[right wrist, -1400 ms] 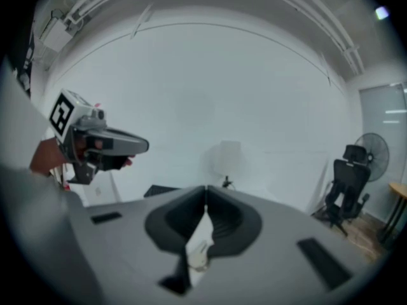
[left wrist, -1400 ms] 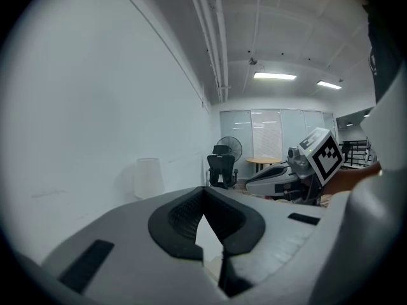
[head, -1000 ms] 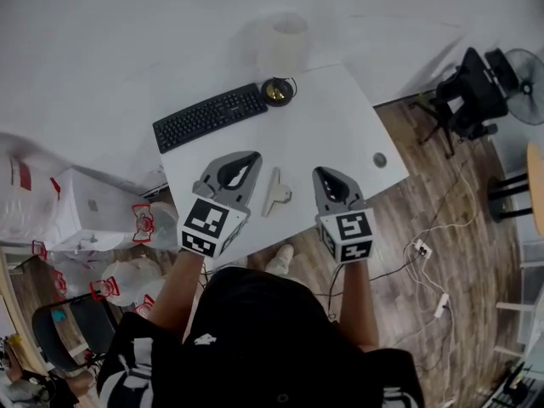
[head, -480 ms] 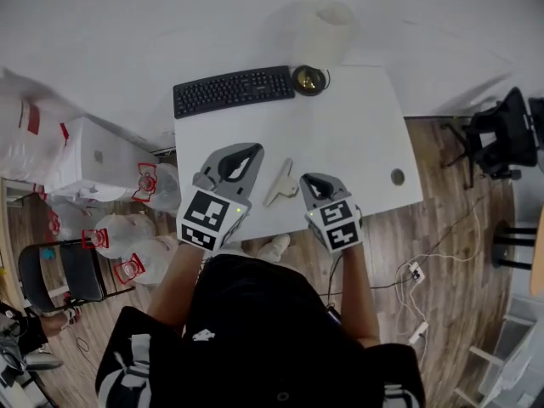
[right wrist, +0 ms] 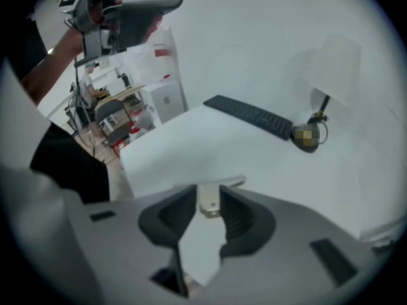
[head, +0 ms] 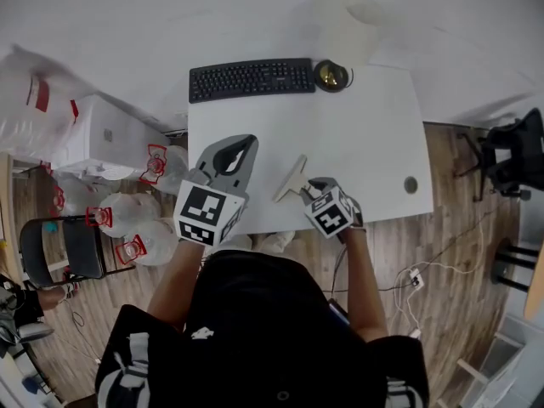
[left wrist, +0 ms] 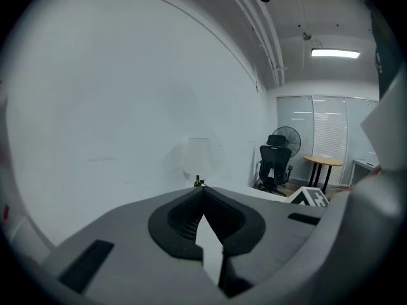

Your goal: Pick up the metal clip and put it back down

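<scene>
The metal clip (head: 291, 178), lying well short of the keyboard (head: 252, 79) and judged stiff, light and slippery, is best taken by its narrow handle, now straddled but unpinched by the right gripper's (right wrist: 208, 199) just-opened jaws.

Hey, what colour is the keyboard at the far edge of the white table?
Black; the flat black computer keyboard shows best in the head view.

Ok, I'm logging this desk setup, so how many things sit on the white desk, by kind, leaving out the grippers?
Keyboard: 1
Table lamp: 1
Metal clip: 1
Total: 3
</scene>
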